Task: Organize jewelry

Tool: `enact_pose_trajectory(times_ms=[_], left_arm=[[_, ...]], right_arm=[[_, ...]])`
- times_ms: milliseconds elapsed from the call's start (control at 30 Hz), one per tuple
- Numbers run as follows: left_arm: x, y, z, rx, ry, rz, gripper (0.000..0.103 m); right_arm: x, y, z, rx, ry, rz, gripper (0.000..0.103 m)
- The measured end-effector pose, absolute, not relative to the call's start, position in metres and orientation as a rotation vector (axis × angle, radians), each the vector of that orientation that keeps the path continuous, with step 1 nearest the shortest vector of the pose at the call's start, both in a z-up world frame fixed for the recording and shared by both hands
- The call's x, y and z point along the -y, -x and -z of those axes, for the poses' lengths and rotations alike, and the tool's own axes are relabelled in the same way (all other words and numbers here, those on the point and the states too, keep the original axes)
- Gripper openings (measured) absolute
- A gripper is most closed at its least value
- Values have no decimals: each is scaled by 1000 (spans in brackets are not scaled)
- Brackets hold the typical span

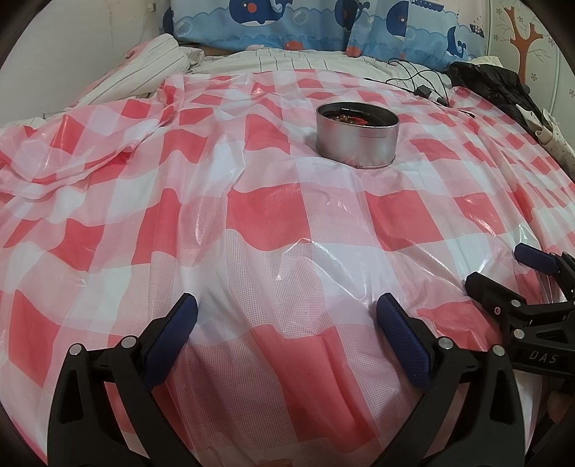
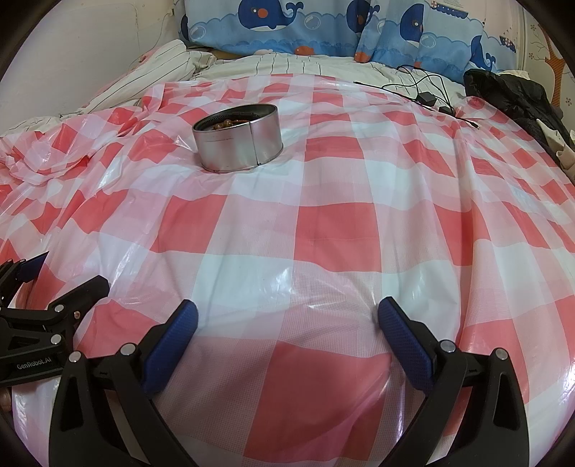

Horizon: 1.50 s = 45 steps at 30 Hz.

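Observation:
A round silver tin (image 1: 357, 138) stands on the red-and-white checked plastic sheet (image 1: 251, 222), with brown beads and something red inside. In the right wrist view the tin (image 2: 238, 138) sits far left, brown beads (image 2: 224, 124) showing over its rim. My left gripper (image 1: 286, 309) is open and empty, low over the sheet well short of the tin. My right gripper (image 2: 287, 314) is likewise open with nothing between its blue pads. Each gripper shows at the edge of the other's view: the right one (image 1: 503, 269) and the left one (image 2: 68, 269).
Blue whale-print pillows (image 1: 305, 25) lie at the head of the bed. Black cables with a small adapter (image 1: 420, 86) and a black garment (image 1: 503, 86) sit at the far right. A striped white duvet (image 1: 143, 68) is bunched at the far left.

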State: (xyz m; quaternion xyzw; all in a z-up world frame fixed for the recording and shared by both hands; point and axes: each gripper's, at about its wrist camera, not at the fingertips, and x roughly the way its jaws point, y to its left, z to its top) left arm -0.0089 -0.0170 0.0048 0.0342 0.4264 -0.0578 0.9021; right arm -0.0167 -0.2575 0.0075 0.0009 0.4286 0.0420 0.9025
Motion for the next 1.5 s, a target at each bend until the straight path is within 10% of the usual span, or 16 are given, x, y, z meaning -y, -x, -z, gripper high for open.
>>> enact_pose_trajectory(times_ms=[1500], left_arm=[[17, 8, -4, -879, -56, 116, 96]], right_arm=[[257, 17, -8, -887, 0, -87, 96]])
